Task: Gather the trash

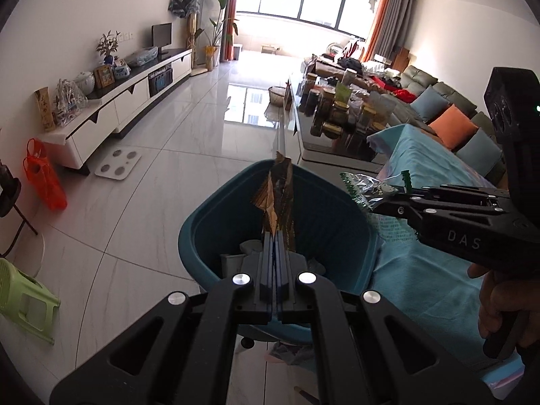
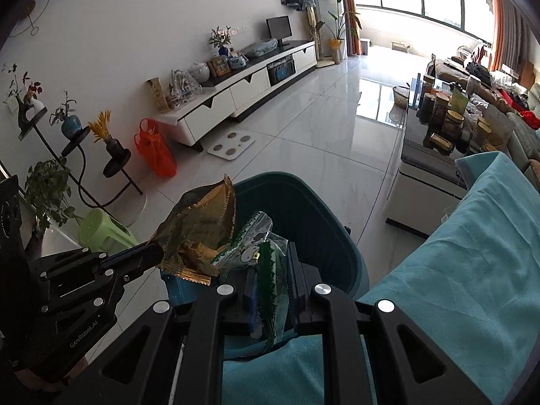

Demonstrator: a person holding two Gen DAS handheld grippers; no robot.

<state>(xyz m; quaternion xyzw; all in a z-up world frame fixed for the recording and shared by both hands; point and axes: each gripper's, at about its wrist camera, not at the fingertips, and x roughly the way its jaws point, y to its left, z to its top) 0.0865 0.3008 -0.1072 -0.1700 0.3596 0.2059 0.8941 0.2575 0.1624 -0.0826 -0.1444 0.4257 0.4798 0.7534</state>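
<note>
Both jaws are closed on trash. On the left gripper (image 1: 275, 236) the two fingers stand pressed together, and a gold-brown wrapper (image 1: 278, 199) is pinched between their tips. It sticks up from the tips, crumpled, over the open mouth of the blue bin (image 1: 337, 209). From the right wrist camera the same wrapper (image 2: 199, 222) is seen from its broad side, gold with small printed letters on the edge, with the left gripper (image 2: 148, 256) coming in from the left side.

On the right gripper (image 2: 270, 287) the fingers are a little apart, with a clear wrapper (image 2: 266, 263) clamped between them. It has green zigzag edges and a small cartoon figure printed on it. It hangs beside the gold-brown one; if the two touch, I cannot tell. In the left wrist view the right gripper (image 1: 388, 202) reaches in from the right and holds this wrapper (image 1: 368, 185) at the right rim of the bin (image 2: 303, 202).

Some pale crumpled pieces (image 1: 251, 246) lie on the bottom of the bin. It stands on the white tile floor (image 1: 152, 185), just beside a table under a teal cloth (image 1: 432, 175). Behind it a second low table carries many jars (image 1: 337, 108). A sofa with cushions (image 1: 452, 125) runs along the right wall, and a long TV cabinet (image 1: 128, 101) stands by the left wall.
</note>
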